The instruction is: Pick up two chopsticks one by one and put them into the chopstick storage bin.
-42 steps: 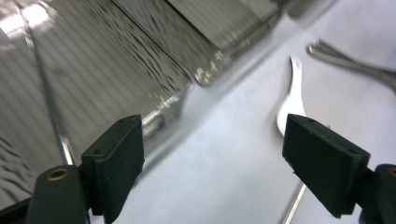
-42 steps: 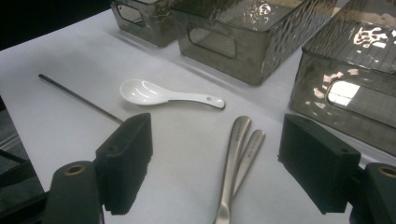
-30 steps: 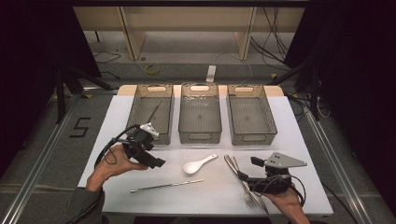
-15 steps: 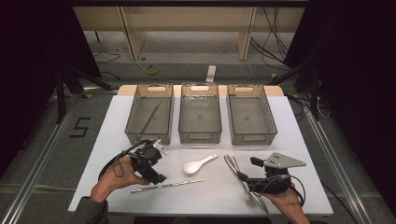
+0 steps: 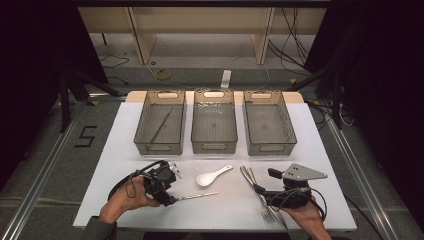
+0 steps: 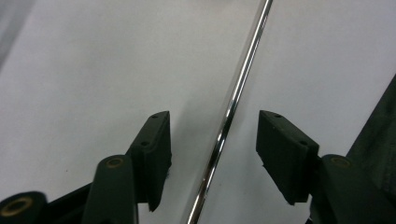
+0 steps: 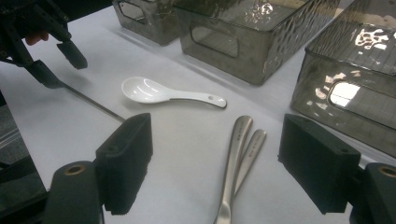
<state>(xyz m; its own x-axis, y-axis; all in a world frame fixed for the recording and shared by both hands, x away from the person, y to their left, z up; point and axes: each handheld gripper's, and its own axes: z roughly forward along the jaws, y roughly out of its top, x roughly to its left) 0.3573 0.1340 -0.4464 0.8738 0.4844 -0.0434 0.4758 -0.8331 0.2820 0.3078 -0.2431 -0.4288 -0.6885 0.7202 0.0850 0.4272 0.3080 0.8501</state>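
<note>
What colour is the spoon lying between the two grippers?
White; the spoon shows best in the right gripper view.

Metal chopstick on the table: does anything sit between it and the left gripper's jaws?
Nothing visible does. The metal chopstick lies on the bare white table between the left gripper's jaws, which have just been closing, with open gaps on both sides. The white spoon lies apart.

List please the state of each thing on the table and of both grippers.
left gripper: jaws just been closing, astride the metal chopstick, pads not touching it
metal chopstick: flat on the table
right gripper: open, holding nothing
white spoon: lying bowl up
two forks: side by side, flat
left bin: holds one chopstick
middle bin: empty
right bin: empty
</note>
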